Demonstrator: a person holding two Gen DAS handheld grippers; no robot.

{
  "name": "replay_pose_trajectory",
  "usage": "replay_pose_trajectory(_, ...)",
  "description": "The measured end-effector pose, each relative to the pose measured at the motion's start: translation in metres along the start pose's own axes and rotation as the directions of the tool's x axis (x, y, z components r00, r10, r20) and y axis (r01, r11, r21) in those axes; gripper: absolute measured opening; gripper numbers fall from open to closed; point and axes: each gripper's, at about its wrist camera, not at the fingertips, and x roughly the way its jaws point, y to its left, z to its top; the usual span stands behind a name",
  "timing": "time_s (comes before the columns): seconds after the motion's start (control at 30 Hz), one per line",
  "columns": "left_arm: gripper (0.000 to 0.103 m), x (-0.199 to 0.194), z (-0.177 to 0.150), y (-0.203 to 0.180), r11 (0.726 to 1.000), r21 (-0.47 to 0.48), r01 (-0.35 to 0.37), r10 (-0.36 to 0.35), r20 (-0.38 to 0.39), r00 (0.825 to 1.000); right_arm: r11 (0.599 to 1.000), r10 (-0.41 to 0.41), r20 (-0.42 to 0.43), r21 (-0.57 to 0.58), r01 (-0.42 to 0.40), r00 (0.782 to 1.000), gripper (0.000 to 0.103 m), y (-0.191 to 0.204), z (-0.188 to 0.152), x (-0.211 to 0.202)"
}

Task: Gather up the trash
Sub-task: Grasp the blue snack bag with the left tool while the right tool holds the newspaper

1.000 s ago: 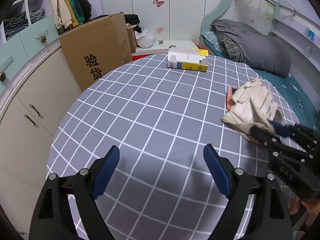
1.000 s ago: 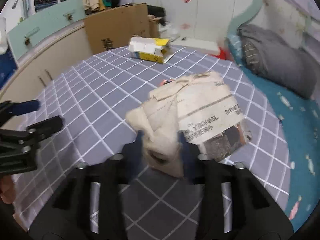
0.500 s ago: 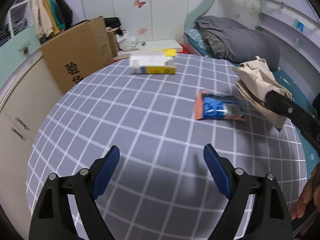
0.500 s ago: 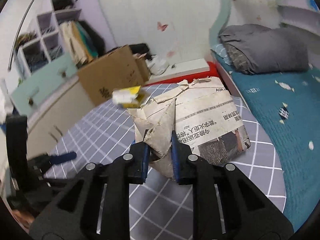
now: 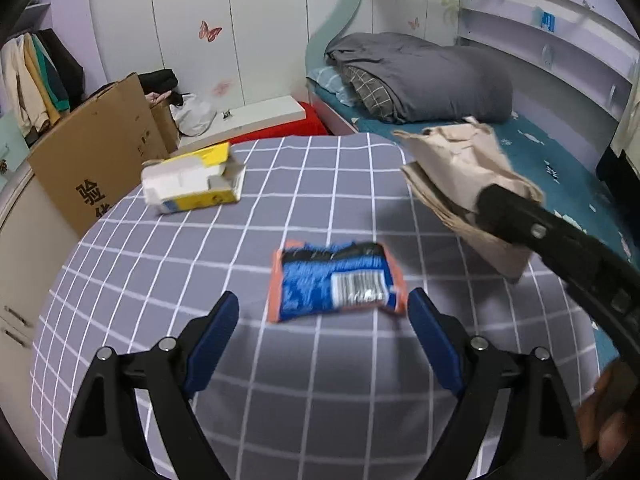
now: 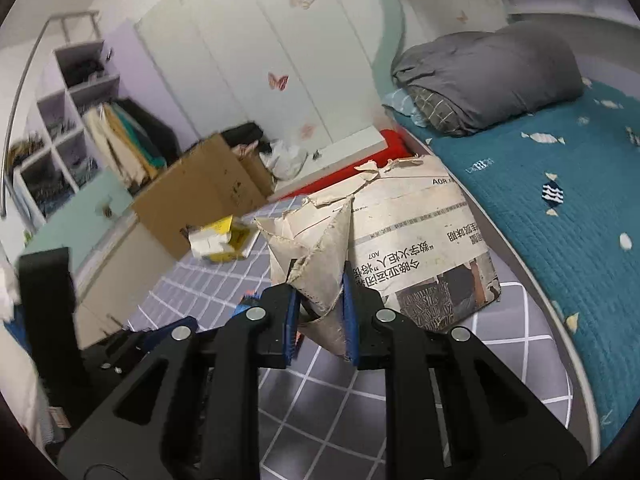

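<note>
Right gripper (image 6: 318, 312) has its jaws closed down to a narrow gap, pinching a folded corner of the newspaper wad (image 6: 404, 248); the wad is lifted clear of the checked table (image 6: 516, 364), hanging out past the fingertips. Left gripper (image 5: 322, 334) is wide open with nothing in it, hovering low, jaws straddling the near edge of the blue snack wrapper (image 5: 336, 282), which lies flat on the table (image 5: 168, 280) just ahead of the tips. My read: one piece is picked, the second pick is being set up. Next move probably needs the left to drop and push forward so the pads bracket the wrapper, then close; it's thin and flat, so the tips likely have to scrape the cloth to get under an edge, and the film may slide. Further out, the torn yellow-and-white carton (image 5: 192, 180) sits uncollected near the far left edge, well apart from the wrapper. No bin visible in either view, so I can't tell where the wad goes. Beyond the table: big cardboard box (image 5: 96, 164), bed with grey duvet (image 5: 424, 76). View differences: the left wrist shows the wrapper fully and the wad from the side with the right finger over it; the right wrist shows the actual pinch and newsprint, but there the wrapper is only a blue sliver behind the left finger.
</note>
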Motion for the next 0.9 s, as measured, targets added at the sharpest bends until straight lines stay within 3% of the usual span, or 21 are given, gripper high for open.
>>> replay_pose_trajectory(0.3,0.085,0.035,0.008,-0.005,1.000,-0.024,0.006,-0.008,-0.061,0.998,1.000,0.010,-0.034,0.013,-0.010,0.999,0.020,-0.003,0.002,0.007)
replay_pose_trajectory(0.4,0.071,0.034,0.007,0.003,0.998,-0.062,0.032,-0.035,-0.050,0.998,1.000,0.013,-0.029,0.015,-0.013,0.999,0.020,-0.003,0.002,0.005)
replay_pose_trajectory(0.53,0.068,0.032,0.004,0.011,0.997,-0.070,0.040,-0.043,-0.049,0.998,1.000,0.004,-0.033,-0.008,-0.005,0.999,0.020,0.003,0.000,0.005)
replay_pose_trajectory(0.73,0.067,0.006,-0.011,0.030,0.994,-0.081,0.070,-0.071,-0.011,0.997,0.998,-0.011,-0.033,-0.064,0.009,0.999,0.020,0.019,-0.005,0.001)
replay_pose_trajectory(0.9,0.067,-0.033,-0.030,0.067,0.994,-0.108,0.035,-0.030,0.045,0.999,0.993,0.017,-0.044,-0.116,-0.022,0.999,0.020,0.054,-0.010,-0.010)
